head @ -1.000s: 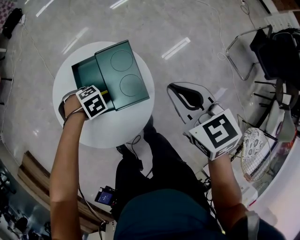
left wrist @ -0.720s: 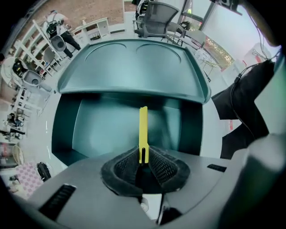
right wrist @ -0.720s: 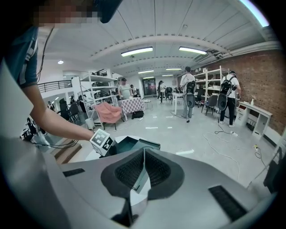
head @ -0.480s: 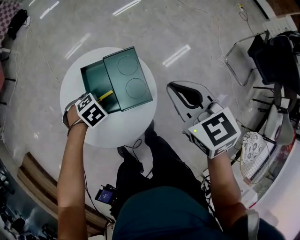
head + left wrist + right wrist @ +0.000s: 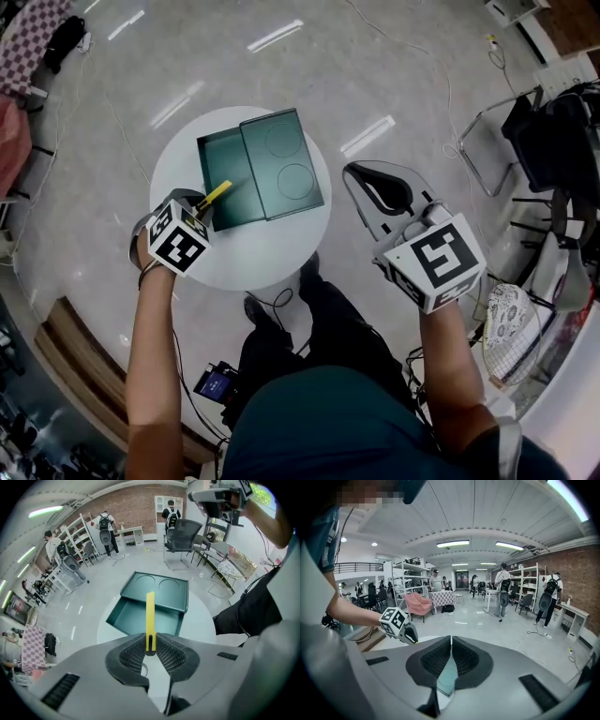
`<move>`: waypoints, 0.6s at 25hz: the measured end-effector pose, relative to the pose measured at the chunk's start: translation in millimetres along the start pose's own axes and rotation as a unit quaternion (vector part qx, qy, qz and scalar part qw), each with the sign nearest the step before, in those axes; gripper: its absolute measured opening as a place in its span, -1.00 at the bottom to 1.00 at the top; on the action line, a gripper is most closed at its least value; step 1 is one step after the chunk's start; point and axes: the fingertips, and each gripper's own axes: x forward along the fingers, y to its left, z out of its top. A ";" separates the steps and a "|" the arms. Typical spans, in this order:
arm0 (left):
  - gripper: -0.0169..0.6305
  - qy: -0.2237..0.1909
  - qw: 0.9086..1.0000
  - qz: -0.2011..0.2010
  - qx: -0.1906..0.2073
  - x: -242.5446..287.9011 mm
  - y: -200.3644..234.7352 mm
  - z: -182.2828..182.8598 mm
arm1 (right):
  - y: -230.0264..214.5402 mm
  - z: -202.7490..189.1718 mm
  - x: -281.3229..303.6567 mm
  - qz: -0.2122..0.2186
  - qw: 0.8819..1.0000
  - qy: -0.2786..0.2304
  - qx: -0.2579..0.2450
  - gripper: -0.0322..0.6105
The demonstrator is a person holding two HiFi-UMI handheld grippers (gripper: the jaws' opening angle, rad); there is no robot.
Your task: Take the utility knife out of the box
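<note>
The yellow utility knife is pinched at its near end by my left gripper and sticks out toward the box. In the left gripper view the knife stands up from the shut jaws, above the green box. The box's open tray shows nothing inside, and its lid with two round recesses is slid to the right. My right gripper hovers off the table to the right; its jaws are shut with nothing between them.
The box sits on a small round white table. A black and white chair stands just right of the table, beside my right gripper. More chairs, bags and a cable lie at the far right. People and shelving stand farther off in the room.
My left gripper has lifted up and back from the box tray, carrying the yellow knife out with it. The right gripper has also risen a little.
</note>
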 end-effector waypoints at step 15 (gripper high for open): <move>-0.71 -0.227 0.966 0.051 -0.112 -223.4 -20.7 -1.7 | 91.9 92.3 -55.1 0.016 0.998 -0.050 -0.045 -0.78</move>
